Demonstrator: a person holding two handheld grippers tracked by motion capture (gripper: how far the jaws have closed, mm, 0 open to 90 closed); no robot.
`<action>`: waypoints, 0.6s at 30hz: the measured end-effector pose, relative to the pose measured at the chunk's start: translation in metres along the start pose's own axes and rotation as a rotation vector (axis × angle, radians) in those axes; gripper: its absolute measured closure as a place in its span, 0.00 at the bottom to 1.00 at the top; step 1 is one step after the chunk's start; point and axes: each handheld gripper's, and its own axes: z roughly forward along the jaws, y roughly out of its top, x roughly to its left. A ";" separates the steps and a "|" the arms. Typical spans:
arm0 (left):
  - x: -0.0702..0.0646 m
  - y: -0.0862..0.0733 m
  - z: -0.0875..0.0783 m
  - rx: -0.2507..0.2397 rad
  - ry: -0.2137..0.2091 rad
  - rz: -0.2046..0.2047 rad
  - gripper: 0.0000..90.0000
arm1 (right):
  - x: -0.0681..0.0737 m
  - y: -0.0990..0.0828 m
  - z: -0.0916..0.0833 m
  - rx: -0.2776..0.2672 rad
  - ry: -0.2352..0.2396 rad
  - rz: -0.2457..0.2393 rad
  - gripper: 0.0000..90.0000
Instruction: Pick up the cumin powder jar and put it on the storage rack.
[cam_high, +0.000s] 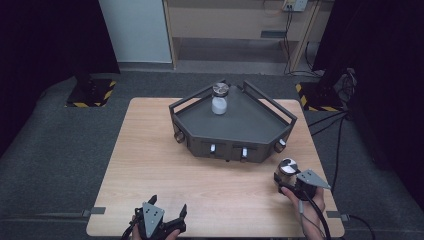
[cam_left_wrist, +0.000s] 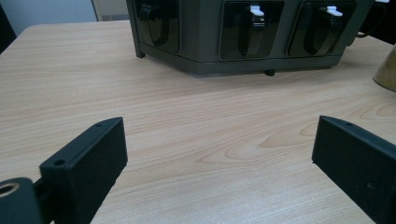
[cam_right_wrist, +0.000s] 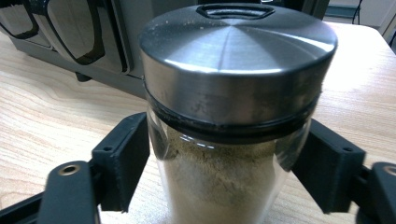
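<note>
On a pale wood bench (cam_high: 150, 165), the left gripper (cam_high: 167, 206) rests with jaws released; at the right edge the right gripper (cam_right_wrist: 224, 163) clasps a glass jar (cam_right_wrist: 224, 186) of tan powder, steel-lidded, standing upright before a grey rack (cam_high: 235, 125)

Nothing legible anywhere: no words, brand names or numbers on the spice jar's steel lid (cam_right_wrist: 238, 42), its glass, or the grey rack (cam_high: 235, 125). The only sign-like markings are the yellow-and-black hazard stripes on the two floor bases, at centre left (cam_high: 90, 94) and centre right (cam_high: 320, 97) of the high view.
</note>
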 end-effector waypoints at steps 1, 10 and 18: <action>0.000 0.000 0.000 -0.001 0.001 0.001 0.03 | 0.000 -0.001 0.000 -0.001 -0.004 -0.007 0.31; -0.001 0.000 0.002 0.005 -0.009 -0.010 0.03 | 0.000 -0.007 0.001 -0.020 -0.008 -0.014 0.34; 0.000 0.001 0.001 0.007 -0.014 -0.015 0.03 | -0.001 -0.006 0.001 -0.016 -0.005 -0.013 0.34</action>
